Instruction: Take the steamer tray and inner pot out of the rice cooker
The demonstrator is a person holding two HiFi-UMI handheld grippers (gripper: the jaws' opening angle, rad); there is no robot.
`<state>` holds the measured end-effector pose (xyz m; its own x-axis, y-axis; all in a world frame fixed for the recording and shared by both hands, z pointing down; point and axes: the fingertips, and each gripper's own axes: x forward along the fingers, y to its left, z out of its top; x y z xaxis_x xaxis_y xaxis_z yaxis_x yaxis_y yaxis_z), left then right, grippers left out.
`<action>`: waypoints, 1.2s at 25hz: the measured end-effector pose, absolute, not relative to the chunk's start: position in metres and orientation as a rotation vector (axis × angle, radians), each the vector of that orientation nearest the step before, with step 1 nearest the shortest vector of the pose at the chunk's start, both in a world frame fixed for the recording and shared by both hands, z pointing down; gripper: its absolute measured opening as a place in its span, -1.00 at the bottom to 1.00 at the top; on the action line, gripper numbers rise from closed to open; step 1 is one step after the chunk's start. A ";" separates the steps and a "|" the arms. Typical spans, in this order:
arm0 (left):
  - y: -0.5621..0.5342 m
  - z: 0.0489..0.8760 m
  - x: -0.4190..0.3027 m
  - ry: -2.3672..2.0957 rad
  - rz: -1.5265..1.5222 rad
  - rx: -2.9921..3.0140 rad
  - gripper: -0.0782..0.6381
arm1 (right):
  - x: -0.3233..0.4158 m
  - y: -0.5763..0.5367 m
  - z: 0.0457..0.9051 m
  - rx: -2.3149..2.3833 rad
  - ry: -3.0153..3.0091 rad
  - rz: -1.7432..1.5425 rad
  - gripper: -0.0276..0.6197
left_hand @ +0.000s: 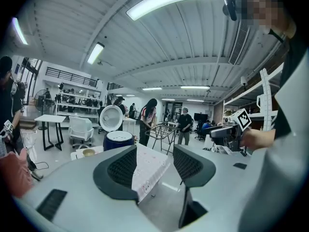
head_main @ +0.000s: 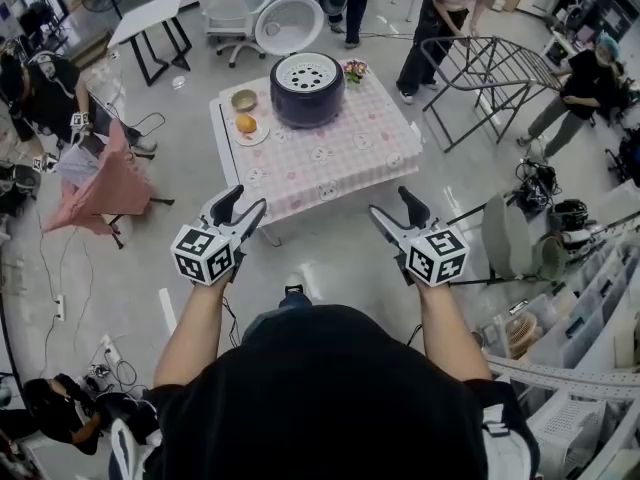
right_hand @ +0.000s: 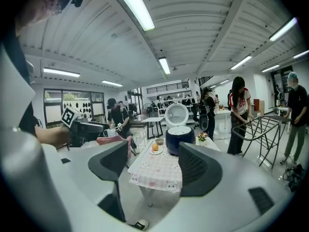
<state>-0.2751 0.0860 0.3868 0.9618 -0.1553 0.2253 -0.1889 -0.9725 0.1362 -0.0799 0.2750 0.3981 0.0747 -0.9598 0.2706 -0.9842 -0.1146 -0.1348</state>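
Plainly, neither tool is at the work yet: the left gripper [head_main: 243, 208] and the right gripper [head_main: 397, 213] hang with jaws apart and nothing between them, well short of the low table with the pink checked cloth [head_main: 340, 163]. At the table's 12 o'clock end stands the round dark-blue rice cooker [head_main: 307, 96], its white domed lid [head_main: 290, 25] standing open. The white perforated plastic steamer tray [head_main: 307, 71] sits in its mouth, and the inner pot lies beneath, hidden. The tray looks light and stiff, best pinched at its rim. The pot is probably heavier, smooth metal, apt to slip, so its lip wants a firm bite. Only the head view shows the tray's holes. The right gripper view shows the cooker side-on, with an orange on a white plate [right_hand: 155, 148] at its 9 o'clock.
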 end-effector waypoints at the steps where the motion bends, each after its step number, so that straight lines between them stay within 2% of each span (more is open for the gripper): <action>1: 0.080 0.388 -0.273 -0.256 0.323 2.953 -0.07 | -0.079 0.269 0.399 2.239 -2.032 0.453 0.13; 18: -0.040 0.396 -0.194 -0.098 0.343 2.954 -0.07 | -0.020 0.159 0.395 2.297 -1.939 0.454 0.13; 30: -0.119 0.396 -0.179 -0.095 0.341 2.956 -0.07 | 0.001 0.088 0.399 2.322 -1.919 0.458 0.13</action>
<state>-0.1787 -0.1185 0.3964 0.9718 -0.0445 0.2314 -0.0820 -0.9845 0.1552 0.0006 0.0879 0.3990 0.1632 -0.9436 0.2881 -0.9720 -0.2039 -0.1169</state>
